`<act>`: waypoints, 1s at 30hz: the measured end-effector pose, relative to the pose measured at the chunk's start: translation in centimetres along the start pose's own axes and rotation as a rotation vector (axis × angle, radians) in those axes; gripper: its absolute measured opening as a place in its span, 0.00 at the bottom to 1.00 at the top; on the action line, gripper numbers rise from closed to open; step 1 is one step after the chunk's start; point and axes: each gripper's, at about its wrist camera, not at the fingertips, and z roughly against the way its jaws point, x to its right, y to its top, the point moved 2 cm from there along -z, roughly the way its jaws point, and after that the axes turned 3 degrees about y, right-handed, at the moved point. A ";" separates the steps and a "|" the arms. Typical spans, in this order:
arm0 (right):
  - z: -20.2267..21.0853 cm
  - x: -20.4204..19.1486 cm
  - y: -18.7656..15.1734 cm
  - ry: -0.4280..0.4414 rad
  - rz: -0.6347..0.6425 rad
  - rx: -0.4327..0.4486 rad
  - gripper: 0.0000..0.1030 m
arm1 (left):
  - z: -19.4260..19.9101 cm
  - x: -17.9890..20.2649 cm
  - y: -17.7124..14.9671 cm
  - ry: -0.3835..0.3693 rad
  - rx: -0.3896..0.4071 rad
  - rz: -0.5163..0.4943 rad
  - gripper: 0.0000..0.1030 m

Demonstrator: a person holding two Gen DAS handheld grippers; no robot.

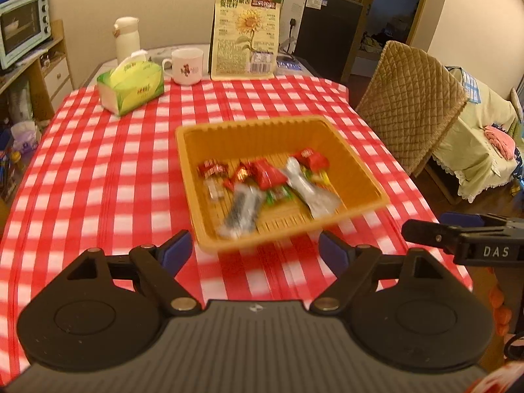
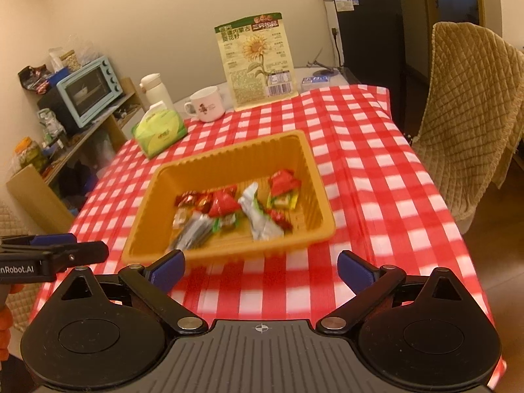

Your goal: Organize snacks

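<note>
An orange plastic basket [image 1: 196, 177] [image 2: 229, 160] sits on the red-and-white checked tablecloth [image 1: 98, 177] [image 2: 376, 180]. Inside lie several wrapped snacks: red packets [image 1: 268, 173] [image 2: 283, 180], a silver packet [image 1: 308, 186] [image 2: 258, 219] and a dark silver packet [image 1: 242, 211] [image 2: 193, 232]. My left gripper [image 1: 255, 252] is open and empty, just short of the basket's near wall. My right gripper [image 2: 262, 270] is open and empty, also near the basket's near wall. The right gripper's side shows in the left wrist view [image 1: 458, 239]; the left one's shows in the right wrist view [image 2: 55, 252].
At the table's far end stand a green tissue box [image 1: 131, 90] [image 2: 160, 131], a white mug [image 1: 186, 65] [image 2: 206, 104], a sunflower-seed bag [image 1: 247, 32] [image 2: 258, 62] and a white flask [image 1: 126, 37]. A quilted chair [image 1: 412, 104] [image 2: 468, 124] is on the right, a shelf with an oven [image 2: 88, 91] on the left.
</note>
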 end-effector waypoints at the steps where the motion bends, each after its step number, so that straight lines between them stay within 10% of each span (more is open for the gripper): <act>1: 0.5 -0.1 -0.5 0.002 0.000 -0.006 0.96 | 0.5 0.2 -0.6 0.004 -0.004 0.003 0.81; 30: 10.2 -1.3 -11.3 0.015 0.032 -0.164 0.96 | 9.4 6.7 -12.9 0.057 -0.099 0.019 0.81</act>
